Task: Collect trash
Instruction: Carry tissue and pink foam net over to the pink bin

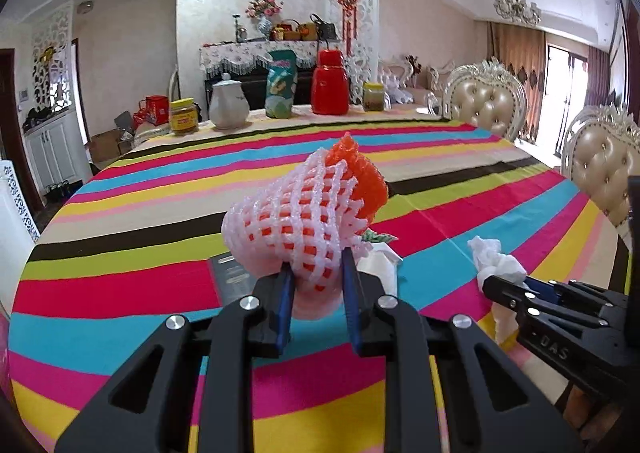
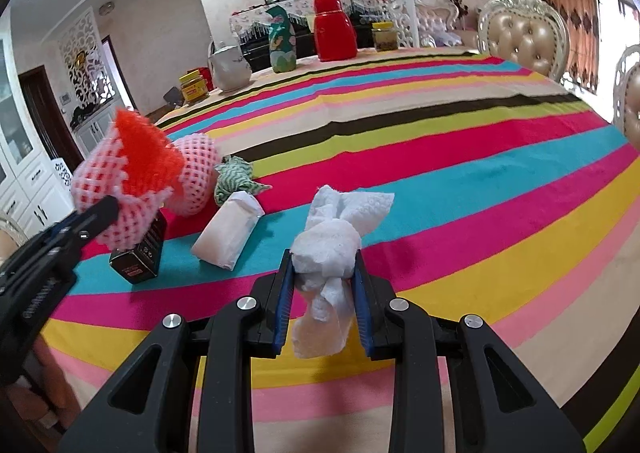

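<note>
My left gripper (image 1: 318, 271) is shut on a pink foam fruit net (image 1: 296, 221) with an orange net inside, held above the striped tablecloth (image 1: 120, 293); the net also shows in the right wrist view (image 2: 120, 189). My right gripper (image 2: 325, 273) is shut on a crumpled white tissue (image 2: 332, 241), also seen in the left wrist view (image 1: 496, 261). On the cloth lie a second pink net (image 2: 198, 177), a green-white wrapper (image 2: 234, 177), a white packet (image 2: 228, 231) and a small black box (image 2: 140, 257).
At the table's far edge stand a yellow-lid jar (image 1: 183, 116), a white teapot (image 1: 228, 103), a green bag (image 1: 281, 85), a red thermos (image 1: 330, 81) and another jar (image 1: 374, 96). Padded chairs (image 1: 486, 99) stand at the right side.
</note>
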The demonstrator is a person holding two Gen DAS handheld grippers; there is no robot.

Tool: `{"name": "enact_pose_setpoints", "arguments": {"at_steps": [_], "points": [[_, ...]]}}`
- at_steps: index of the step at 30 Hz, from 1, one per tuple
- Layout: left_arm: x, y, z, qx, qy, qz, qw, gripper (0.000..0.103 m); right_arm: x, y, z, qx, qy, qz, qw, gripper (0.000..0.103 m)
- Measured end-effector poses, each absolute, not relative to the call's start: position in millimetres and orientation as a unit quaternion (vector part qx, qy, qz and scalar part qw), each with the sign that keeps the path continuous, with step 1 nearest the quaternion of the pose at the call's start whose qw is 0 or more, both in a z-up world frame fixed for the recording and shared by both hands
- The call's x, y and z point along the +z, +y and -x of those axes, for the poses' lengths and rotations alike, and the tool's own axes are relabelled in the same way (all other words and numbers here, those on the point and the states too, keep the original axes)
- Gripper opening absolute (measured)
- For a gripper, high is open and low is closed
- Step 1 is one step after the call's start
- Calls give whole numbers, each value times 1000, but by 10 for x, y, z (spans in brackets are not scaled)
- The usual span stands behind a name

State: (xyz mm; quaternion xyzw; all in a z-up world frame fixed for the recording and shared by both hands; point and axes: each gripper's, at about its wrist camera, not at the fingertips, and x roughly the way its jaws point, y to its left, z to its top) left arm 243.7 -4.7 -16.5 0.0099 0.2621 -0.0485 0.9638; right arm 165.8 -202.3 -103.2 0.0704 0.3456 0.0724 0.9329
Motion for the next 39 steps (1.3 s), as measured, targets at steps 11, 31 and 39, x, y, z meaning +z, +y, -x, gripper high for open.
{"name": "enact_pose_setpoints", "arguments": {"at_steps": [11,31,39], "points": [[-207,280,-2043,-25,256,2,966,22,-992,-1816,-1572,61,331,-9,942,28],[-190,1185,-1453,35,235,41,970,22,-790,-789,-1313,115,310,106,938,28],[-152,1644,-1202,72,225,53,970,22,-744,-285,-1182,151,299,140,932,28]]}}
